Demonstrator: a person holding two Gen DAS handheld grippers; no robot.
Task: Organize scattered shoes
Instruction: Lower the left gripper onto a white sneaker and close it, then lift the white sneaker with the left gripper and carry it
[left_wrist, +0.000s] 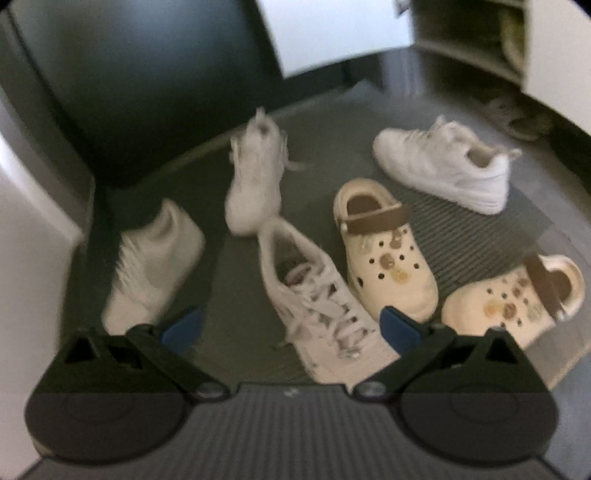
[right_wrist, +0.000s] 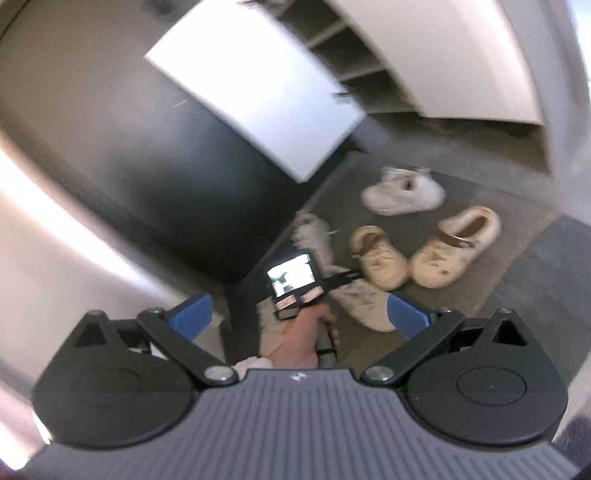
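Several pale shoes lie scattered on a dark floor mat (left_wrist: 236, 325). My left gripper (left_wrist: 291, 328) is open and hovers low over a white laced sneaker (left_wrist: 317, 302), which shows between its blue fingers. Beside that sneaker are a cream clog (left_wrist: 384, 254) and a second clog (left_wrist: 513, 299). Other white sneakers lie left (left_wrist: 151, 266), centre back (left_wrist: 255, 173) and back right (left_wrist: 443, 166). My right gripper (right_wrist: 300, 314) is open, higher up and holds nothing. Below it a hand (right_wrist: 303, 332) grips the left tool, above the laced sneaker (right_wrist: 362, 299) and both clogs (right_wrist: 380, 258).
A shoe cabinet with shelves (right_wrist: 351, 55) stands at the back right, its white door (right_wrist: 255, 85) swung open. A pair of slippers (left_wrist: 517, 118) sits under it. A dark door (left_wrist: 147, 92) and white wall (left_wrist: 29, 221) close off the left side.
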